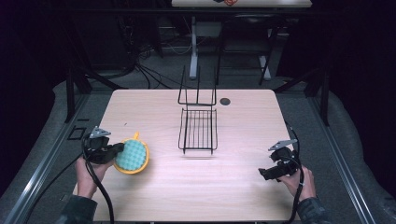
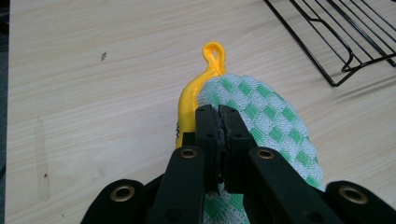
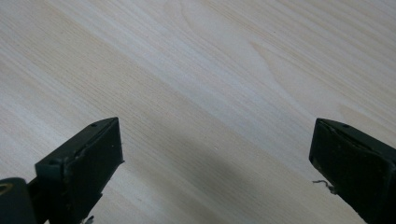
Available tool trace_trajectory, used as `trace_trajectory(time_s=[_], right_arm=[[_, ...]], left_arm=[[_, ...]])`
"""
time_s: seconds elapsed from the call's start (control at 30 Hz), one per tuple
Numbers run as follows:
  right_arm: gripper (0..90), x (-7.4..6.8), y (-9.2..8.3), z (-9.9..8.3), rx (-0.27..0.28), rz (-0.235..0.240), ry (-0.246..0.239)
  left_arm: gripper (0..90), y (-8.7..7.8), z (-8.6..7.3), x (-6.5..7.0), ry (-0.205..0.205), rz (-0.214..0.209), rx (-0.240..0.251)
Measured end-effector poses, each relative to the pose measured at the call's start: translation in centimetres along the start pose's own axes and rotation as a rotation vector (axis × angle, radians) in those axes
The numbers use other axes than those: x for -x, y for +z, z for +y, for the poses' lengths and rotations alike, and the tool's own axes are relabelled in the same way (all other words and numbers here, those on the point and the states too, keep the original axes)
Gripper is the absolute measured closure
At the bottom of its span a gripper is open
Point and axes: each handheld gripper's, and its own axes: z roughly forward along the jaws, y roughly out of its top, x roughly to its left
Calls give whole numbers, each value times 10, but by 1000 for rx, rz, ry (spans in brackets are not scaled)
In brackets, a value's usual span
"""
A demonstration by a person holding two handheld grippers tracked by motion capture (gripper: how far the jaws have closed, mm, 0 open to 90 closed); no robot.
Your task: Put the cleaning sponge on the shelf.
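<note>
A round pot holder (image 1: pixel 132 156) with a green-and-white checked face and a yellow rim lies near the table's left front; its yellow hanging loop (image 2: pixel 214 54) points away from me. My left gripper (image 1: pixel 117 150) is shut on its near edge, and in the left gripper view the pot holder (image 2: pixel 275 126) spreads out past the closed gripper (image 2: pixel 219 114). A black wire rack (image 1: pixel 198 128) stands at the table's middle, its corner (image 2: pixel 336 46) at the upper right of the left gripper view. My right gripper (image 1: pixel 265 173) rests at the right front, open (image 3: pixel 217 154) over bare wood.
The wooden table (image 1: pixel 243 126) has a small dark round hole cover (image 1: pixel 225 101) behind the rack. Dark stands and cables crowd the floor beyond the far edge. A second table edge (image 1: pixel 243 3) shows at the top.
</note>
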Motion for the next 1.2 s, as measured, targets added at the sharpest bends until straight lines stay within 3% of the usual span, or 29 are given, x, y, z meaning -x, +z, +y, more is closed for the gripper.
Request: trace_trajectory(time_s=[0.4, 1.2], right_arm=[[22, 0, -2, 1, 8, -4, 7], [25, -1, -3, 0, 11, -13, 0]], left_arm=[[878, -5, 9, 5, -1, -10, 30], [877, -6, 34, 20, 36, -49, 69]])
